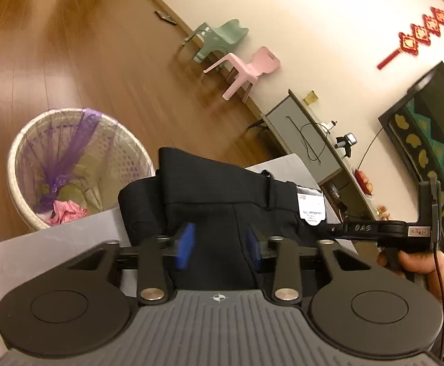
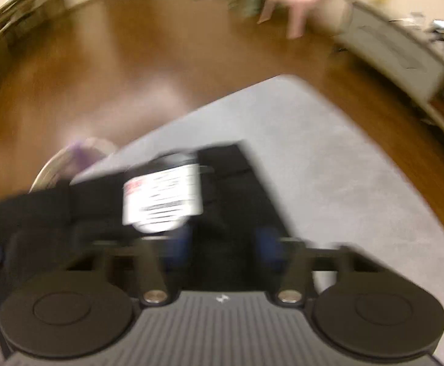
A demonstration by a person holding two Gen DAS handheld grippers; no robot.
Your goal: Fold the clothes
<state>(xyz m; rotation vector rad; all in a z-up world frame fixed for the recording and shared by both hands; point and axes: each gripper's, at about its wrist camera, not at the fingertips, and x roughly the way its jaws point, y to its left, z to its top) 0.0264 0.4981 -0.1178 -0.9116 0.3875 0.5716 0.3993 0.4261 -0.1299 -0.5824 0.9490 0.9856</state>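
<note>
Dark navy trousers [image 1: 209, 189] with a white paper tag [image 1: 311, 209] lie bunched on the grey table [image 1: 54, 244]. My left gripper [image 1: 220, 244] has its blue pads on either side of a fold of the trousers and is shut on it. The right gripper's body shows at the right of the left wrist view, held by a hand. In the blurred right wrist view my right gripper [image 2: 225, 244] is shut on the trousers [image 2: 237, 183] just below the tag [image 2: 161, 198], above the table [image 2: 328, 167].
A white waste basket [image 1: 69, 167] with a purple bag stands on the wooden floor beside the table's left corner. A pink chair [image 1: 249, 70], a green chair [image 1: 215, 39] and a low grey cabinet [image 1: 301, 140] line the wall.
</note>
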